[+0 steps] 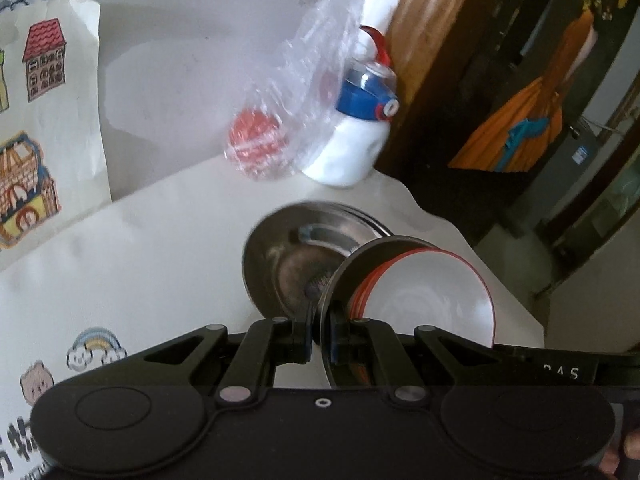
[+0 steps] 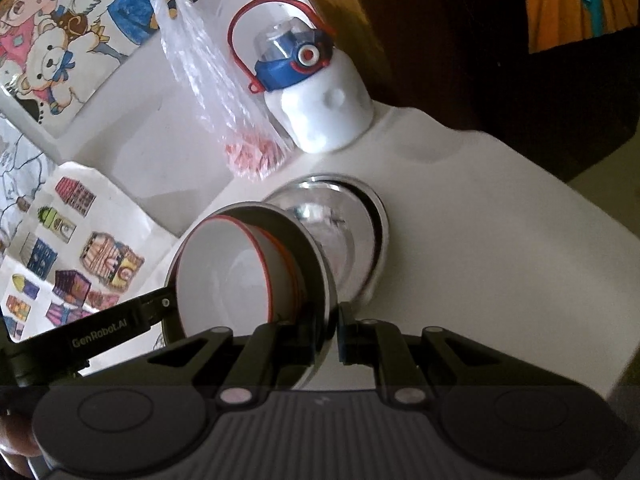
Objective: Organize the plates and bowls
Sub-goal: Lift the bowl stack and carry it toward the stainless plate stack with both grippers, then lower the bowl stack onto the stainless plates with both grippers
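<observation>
1. Bowls are the matter here: a nested stack of white, red-rimmed bowls (image 1: 432, 300) sits inside a steel plate (image 1: 332, 280), and the whole bundle is held up on edge in the air above the table (image 1: 160, 248), over the side where the table's edge drops away to the floor.
2. The left gripper (image 1: 320, 336) has its fingers clenched on the steel plate's rim; the right gripper (image 2: 334, 332) pinches the same rim from the opposite side.
3. A second steel bowl (image 1: 288, 248) lies on the table just beyond the held stack, near the far edge, in front of a white bottle with a blue lid (image 1: 352, 140) and a clear plastic bag with something red in it (image 1: 260, 144).
4. Handling, as I judge it: the stack is stiff and fairly heavy for a thin rim pinch. Polished steel is slippery, and the bowls look like ceramic or melamine, so chipping is a risk. Tilted this far, the inner bowls could slide out. Opposite points on the rim suit the load, and levelling it would help.
5. The left wrist view shows the open floor (image 1: 580, 280) beyond the table edge; the right wrist view shows the bowls' hollow insides and the left gripper's arm reaching in, with colourful drawings (image 2: 80, 260) on the table's left side.
</observation>
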{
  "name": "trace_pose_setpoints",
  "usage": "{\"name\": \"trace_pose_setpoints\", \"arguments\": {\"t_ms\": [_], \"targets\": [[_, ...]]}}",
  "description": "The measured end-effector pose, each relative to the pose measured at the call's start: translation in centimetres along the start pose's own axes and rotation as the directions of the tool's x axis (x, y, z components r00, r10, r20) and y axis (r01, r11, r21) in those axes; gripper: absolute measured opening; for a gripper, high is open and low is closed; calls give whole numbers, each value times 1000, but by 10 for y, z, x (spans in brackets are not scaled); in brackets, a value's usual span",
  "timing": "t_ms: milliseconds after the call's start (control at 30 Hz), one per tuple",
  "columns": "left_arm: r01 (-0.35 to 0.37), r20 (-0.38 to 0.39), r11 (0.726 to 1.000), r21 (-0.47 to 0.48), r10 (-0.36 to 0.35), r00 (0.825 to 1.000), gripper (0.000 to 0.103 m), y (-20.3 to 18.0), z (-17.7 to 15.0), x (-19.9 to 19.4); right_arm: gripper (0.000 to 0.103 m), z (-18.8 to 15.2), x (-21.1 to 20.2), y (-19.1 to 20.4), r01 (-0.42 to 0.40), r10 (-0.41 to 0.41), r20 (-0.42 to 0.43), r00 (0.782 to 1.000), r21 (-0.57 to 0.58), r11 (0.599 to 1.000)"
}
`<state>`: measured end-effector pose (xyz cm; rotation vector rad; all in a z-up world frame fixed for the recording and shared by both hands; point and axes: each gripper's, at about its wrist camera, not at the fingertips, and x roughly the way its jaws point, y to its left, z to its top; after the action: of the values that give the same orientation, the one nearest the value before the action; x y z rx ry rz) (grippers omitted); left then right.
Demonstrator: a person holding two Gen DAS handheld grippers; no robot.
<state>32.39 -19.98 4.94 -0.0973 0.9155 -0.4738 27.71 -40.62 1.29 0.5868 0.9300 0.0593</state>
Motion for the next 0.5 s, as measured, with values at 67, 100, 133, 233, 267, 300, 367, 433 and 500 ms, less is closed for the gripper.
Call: {"name": "trace_pose_setpoints", "arguments": {"t_ms": [67,100,133,233,267,300,367,433,500], "targets": [[-6,6,1000,-10,6,1000,6,4,8,7,12,9,9,1,-2,2,0,1000,-5,1000],[-7,9,1000,-13,8,1000,6,6,12,10,12,12,13,1,-2,2,0,1000,-6,1000],[-9,12,1000,-19,9,1000,6,8,16,14,12,15,18,0,-3,3,-3,1000,-8,1000],[-18,19,999,-29,18,1000,6,14,25,27,13,22,30,0,0,0,-13,1000,-11,1000],[-20,16,999,-36,20,1000,6,17,28,31,13,23,32,0,4,-4,-15,1000,-16,1000],[-21,13,999,-44,22,1000,6,19,30,36,13,24,35,0,7,-7,-19,1000,-21,1000],[-22,9,998,-54,23,1000,6,24,32,43,13,27,40,-1,8,-9,-28,1000,-21,1000],[-25,1,998,-62,25,1000,6,26,34,50,13,29,44,-3,8,-9,-33,999,-21,1000],[-28,-6,997,-66,27,1000,6,28,35,55,13,32,48,-5,8,-9,-34,999,-17,1000]]}}
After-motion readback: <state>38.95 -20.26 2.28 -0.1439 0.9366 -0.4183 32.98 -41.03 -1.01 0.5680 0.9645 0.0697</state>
